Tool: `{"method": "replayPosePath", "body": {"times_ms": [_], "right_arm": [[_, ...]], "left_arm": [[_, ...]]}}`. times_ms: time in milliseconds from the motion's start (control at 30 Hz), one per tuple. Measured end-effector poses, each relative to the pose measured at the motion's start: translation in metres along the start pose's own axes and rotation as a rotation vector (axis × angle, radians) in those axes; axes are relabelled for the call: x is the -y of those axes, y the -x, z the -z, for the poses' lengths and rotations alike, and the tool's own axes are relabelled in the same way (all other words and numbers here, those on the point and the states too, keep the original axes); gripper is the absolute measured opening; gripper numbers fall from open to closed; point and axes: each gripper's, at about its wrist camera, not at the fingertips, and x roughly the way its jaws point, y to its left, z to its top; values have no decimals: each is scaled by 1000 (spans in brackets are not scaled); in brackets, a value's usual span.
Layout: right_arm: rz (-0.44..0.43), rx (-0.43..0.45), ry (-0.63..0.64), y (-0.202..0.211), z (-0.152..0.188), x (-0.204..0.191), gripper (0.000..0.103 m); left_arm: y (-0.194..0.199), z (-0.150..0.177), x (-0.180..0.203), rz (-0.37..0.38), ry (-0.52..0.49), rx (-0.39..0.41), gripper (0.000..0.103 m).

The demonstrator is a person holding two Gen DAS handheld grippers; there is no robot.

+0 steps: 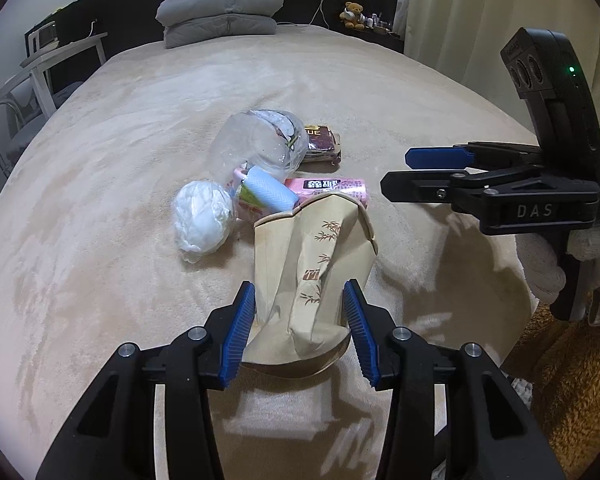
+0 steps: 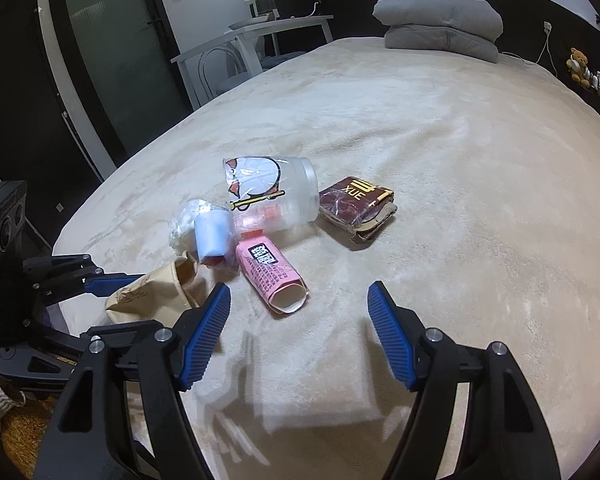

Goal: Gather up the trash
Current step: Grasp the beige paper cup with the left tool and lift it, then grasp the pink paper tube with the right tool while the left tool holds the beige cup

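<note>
Because it lies nearest on the bed (image 1: 380,92), the crushed paper cup (image 1: 308,280) is clamped between the left gripper's (image 1: 300,320) fingers; the right gripper (image 2: 298,320) hangs open, empty, before the pink carton (image 2: 270,274), probably next.

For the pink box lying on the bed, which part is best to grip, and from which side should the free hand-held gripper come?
Probably grip the pink box across its two long sides, near the open end facing the right hand-held gripper. It lies flat on the bed and that end is clear, while its far end sits under the clear plastic cup and beside the blue roll. Come from above at the near end.
</note>
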Motion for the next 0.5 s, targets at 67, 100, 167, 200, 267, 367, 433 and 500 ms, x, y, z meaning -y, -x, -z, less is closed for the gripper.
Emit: {"method": "replayPosePath", "body": {"times_ms": [67, 100, 167, 200, 267, 367, 433, 500], "right_arm": [[-1, -4, 20, -5, -2, -4, 71], [2, -6, 30, -8, -2, -6, 71], [7, -10, 47, -14, -3, -10, 71], [12, -13, 55, -17, -3, -12, 71], [20, -20, 65, -24, -4, -14, 71], [28, -30, 81, -34, -5, -17, 71], [36, -33, 92, -40, -6, -18, 71], [44, -37, 99, -46, -6, -19, 71]], "left_arm": [[5, 2, -3, 5, 12, 8, 45], [7, 3, -4, 6, 15, 11, 45], [11, 5, -7, 6, 22, 17, 45], [13, 6, -8, 5, 25, 20, 45], [17, 8, -11, 5, 33, 28, 45], [21, 12, -15, -2, 40, 31, 45], [22, 14, -19, -7, 46, 31, 45], [24, 16, -23, -9, 53, 34, 45]]}}
